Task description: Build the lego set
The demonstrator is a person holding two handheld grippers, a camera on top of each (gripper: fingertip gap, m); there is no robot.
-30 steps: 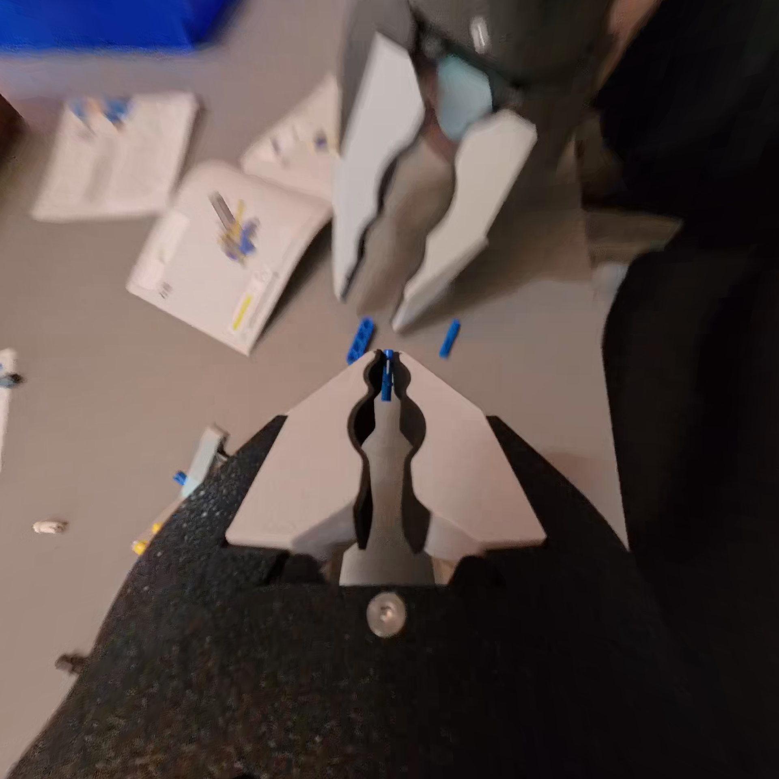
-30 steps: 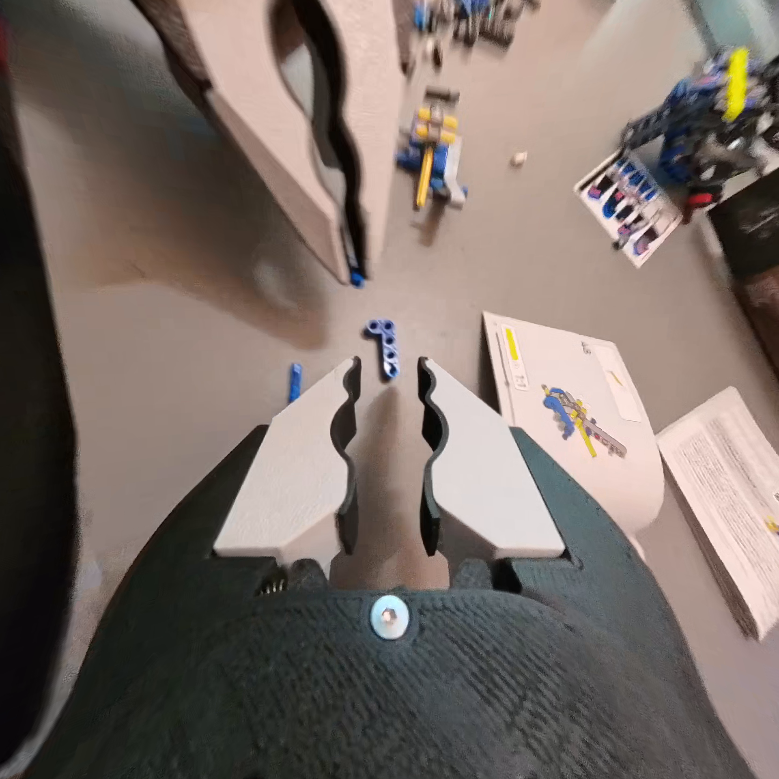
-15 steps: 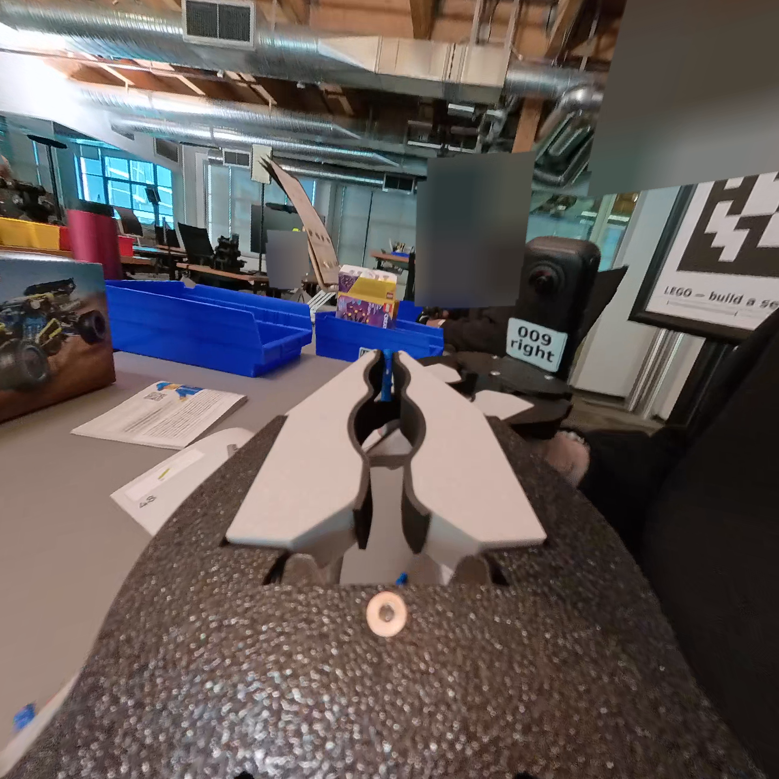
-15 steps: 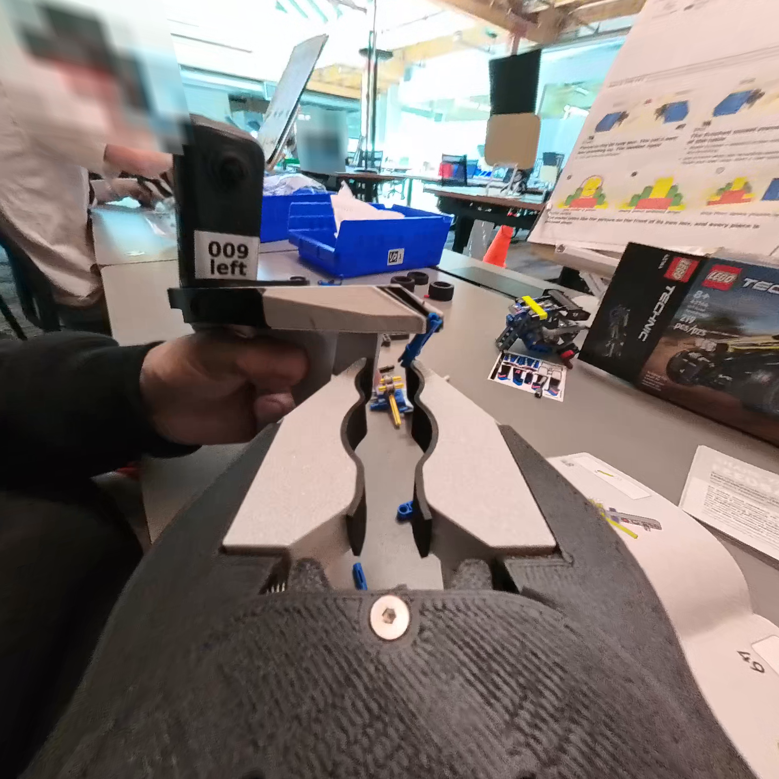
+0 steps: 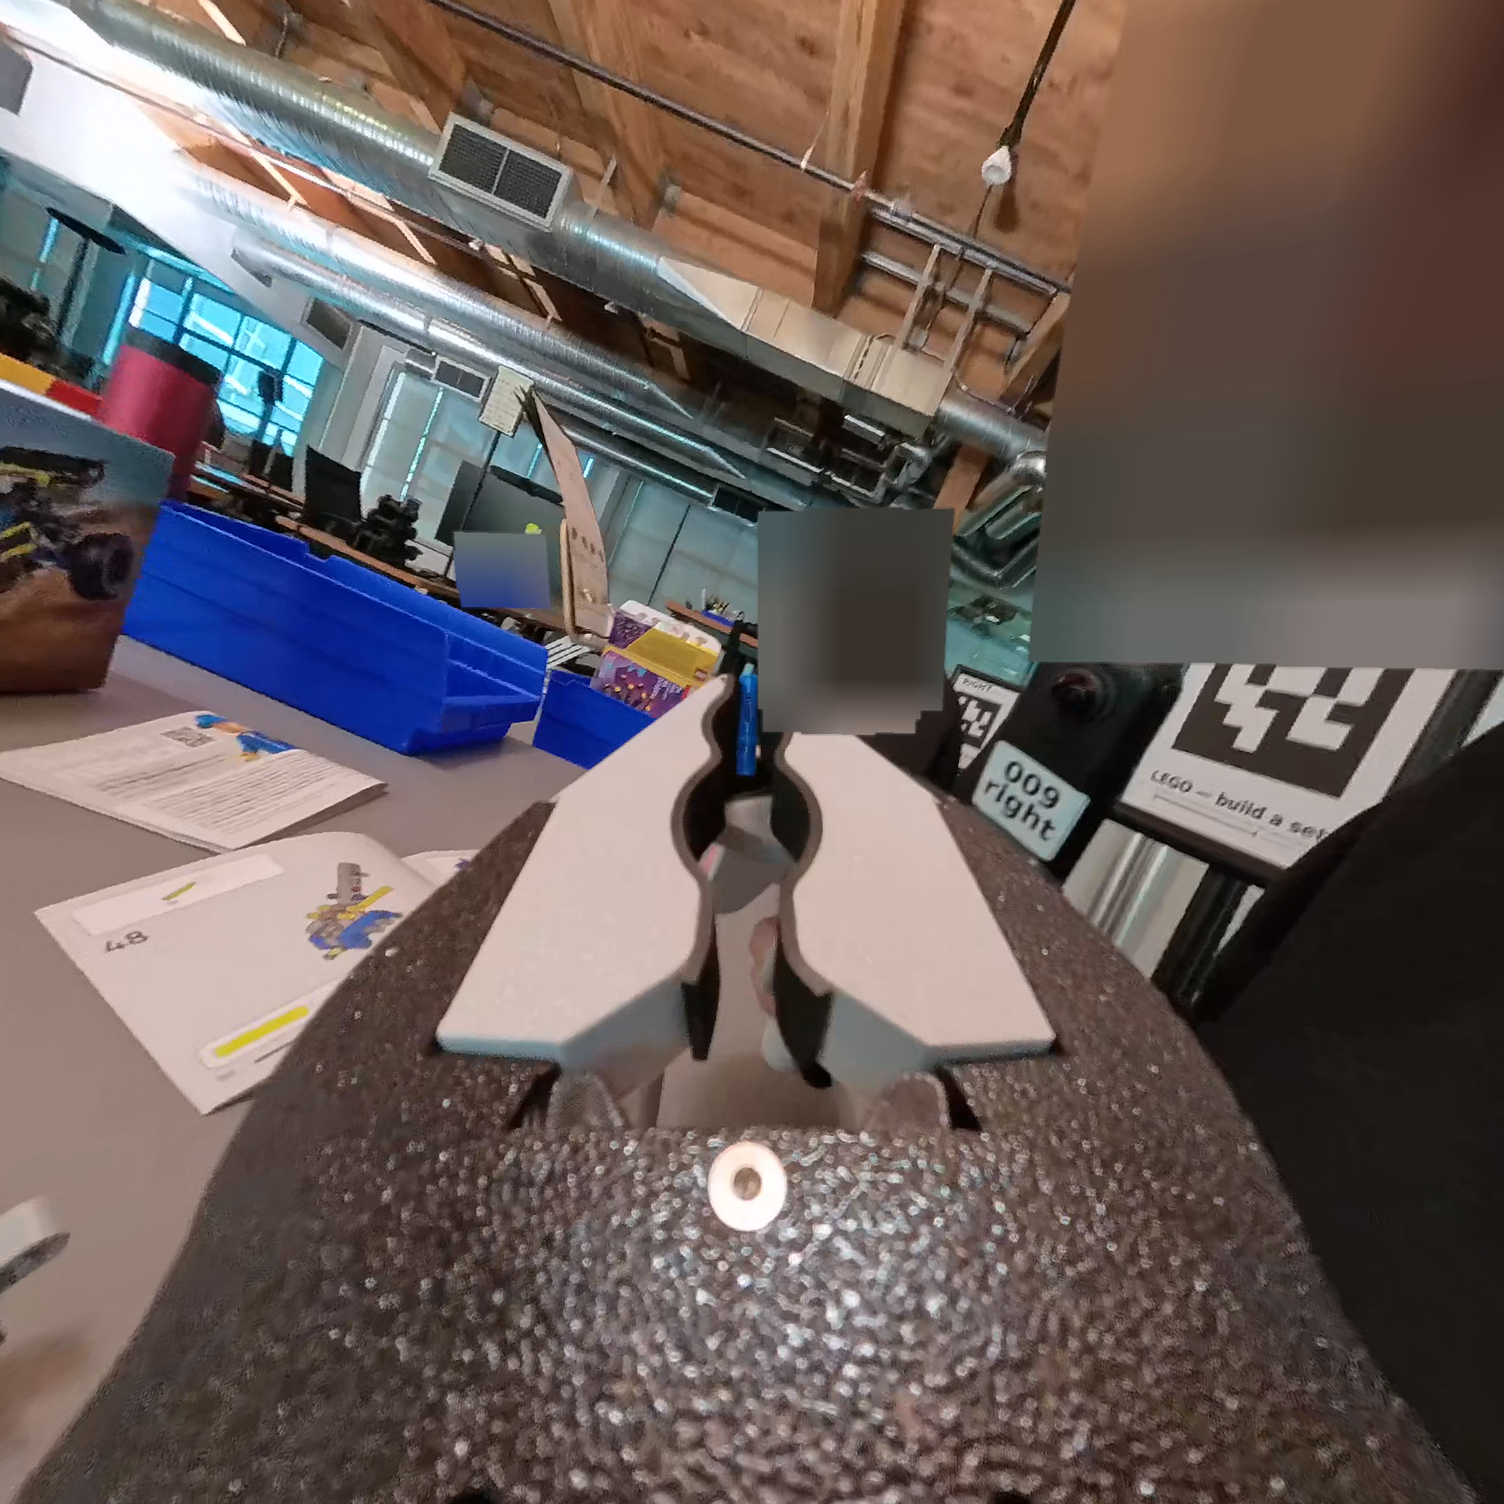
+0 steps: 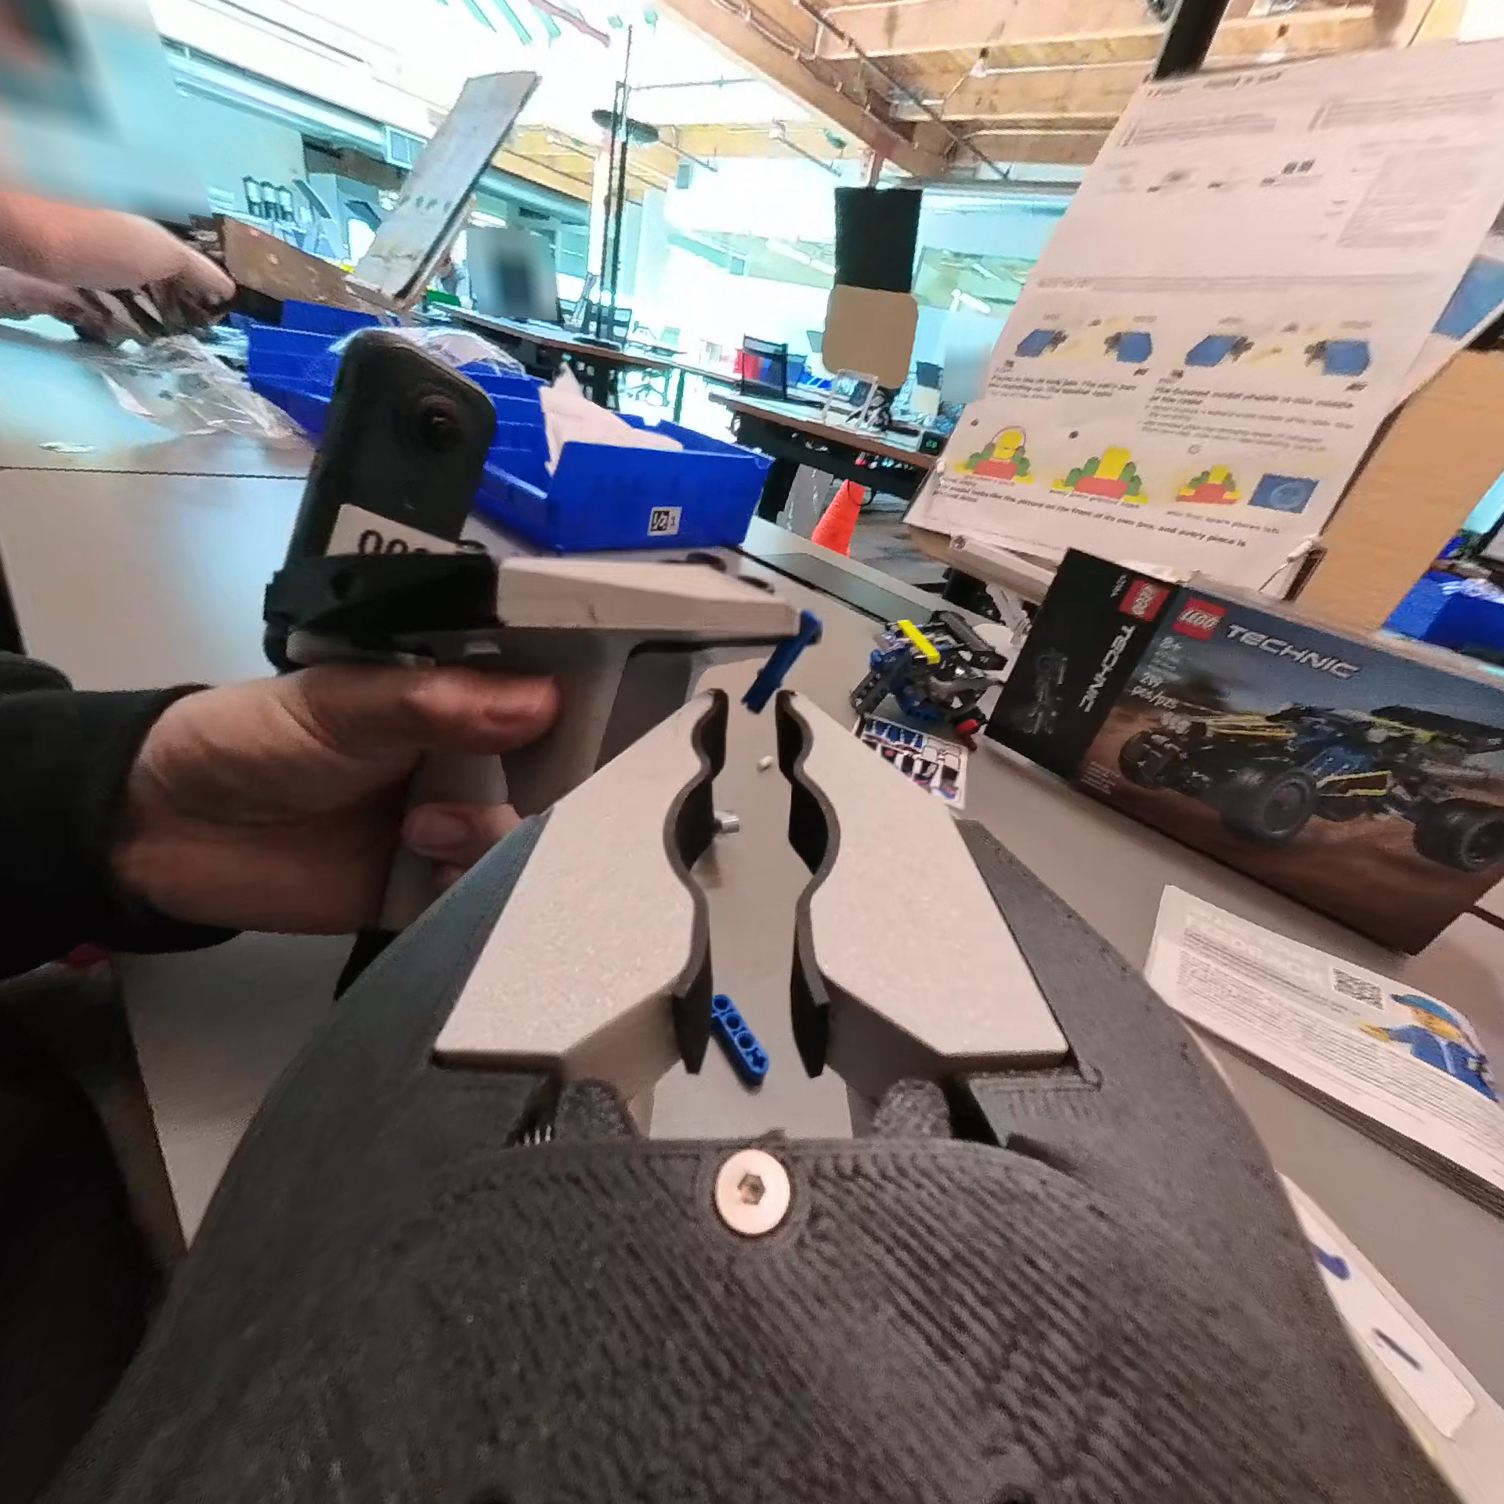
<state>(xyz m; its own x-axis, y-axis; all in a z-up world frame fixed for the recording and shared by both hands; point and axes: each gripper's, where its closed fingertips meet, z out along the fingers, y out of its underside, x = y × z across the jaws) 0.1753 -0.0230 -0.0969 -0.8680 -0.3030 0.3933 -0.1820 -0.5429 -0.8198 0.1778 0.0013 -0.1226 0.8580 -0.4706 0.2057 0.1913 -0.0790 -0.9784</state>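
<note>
Left gripper (image 5: 747, 724), flat matte grey fingers with wavy black-edged inner profiles on a pebbled black foam body, pinches a slim blue plastic pin (image 5: 745, 736) at its tips, raised above the smooth grey counter (image 5: 49, 1082). Right gripper (image 6: 747, 706), same shape, on a ribbed dark body, stands narrowly parted and holds nothing; the blue pin (image 6: 780, 661) hangs just beyond its tips. A short blue holed beam (image 6: 739, 1040) lies flat on the counter. Glossy cardboard box (image 6: 1270, 736) and partly built model (image 6: 924, 663) stand to the right.

Both grippers lifted off table (image 6: 163, 570), levelled
</note>
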